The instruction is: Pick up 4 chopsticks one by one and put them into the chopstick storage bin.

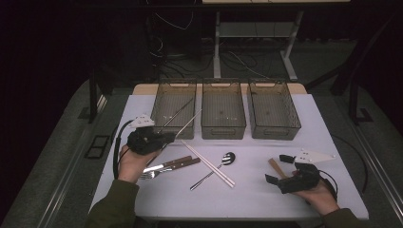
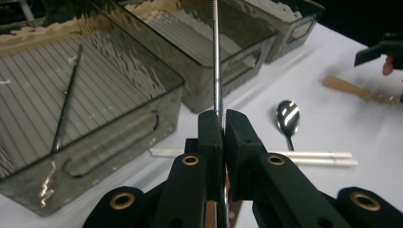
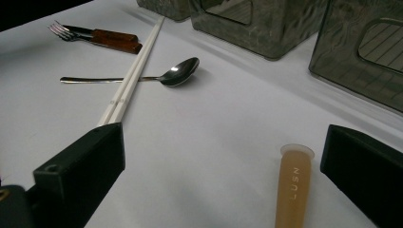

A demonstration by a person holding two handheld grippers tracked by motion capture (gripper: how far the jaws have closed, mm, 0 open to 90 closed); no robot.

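left gripper (image 1: 167,137) jaws clamped on metal chopstick (image 2: 216,57) by left bin (image 1: 173,108) rim | right gripper (image 1: 280,170) jaws apart

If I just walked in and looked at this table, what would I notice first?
Probably the thin metal chopstick pinched in the left gripper, pointing up toward the left of three see-through bins, where another metal stick lies. After that, the shiny spoon and white chopsticks mid-table, and the open right gripper waiting by a wooden handle.
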